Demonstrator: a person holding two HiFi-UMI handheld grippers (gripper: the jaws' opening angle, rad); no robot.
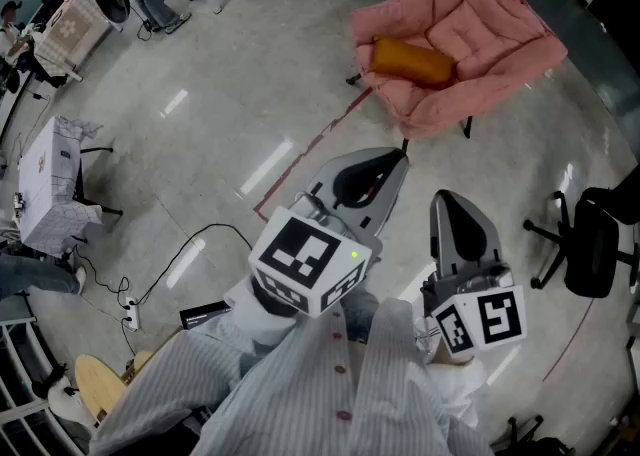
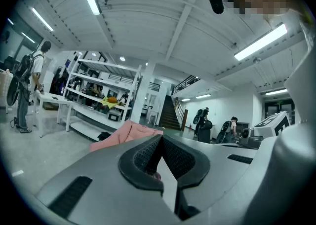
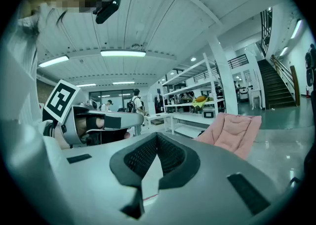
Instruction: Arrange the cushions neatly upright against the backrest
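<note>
A pink padded folding chair (image 1: 470,24) stands on the floor ahead. One orange cushion (image 1: 412,61) lies flat across its seat, not against the backrest. My left gripper (image 1: 398,157) is shut and empty, pointing at the chair from well short of it. My right gripper (image 1: 447,196) is beside it, also shut with nothing held. In the left gripper view the shut gripper (image 2: 161,136) hides most of the pink chair (image 2: 126,132). In the right gripper view the chair (image 3: 232,135) shows right of the shut gripper (image 3: 157,135), and the cushion is out of sight there.
A black office chair (image 1: 590,239) stands at the right. Cloth-covered boxes (image 1: 50,184), a cable with a power strip (image 1: 130,314) and a wooden stool (image 1: 95,384) are at the left. A red tape line (image 1: 310,154) crosses the floor. White shelving (image 2: 98,100) and people stand far behind.
</note>
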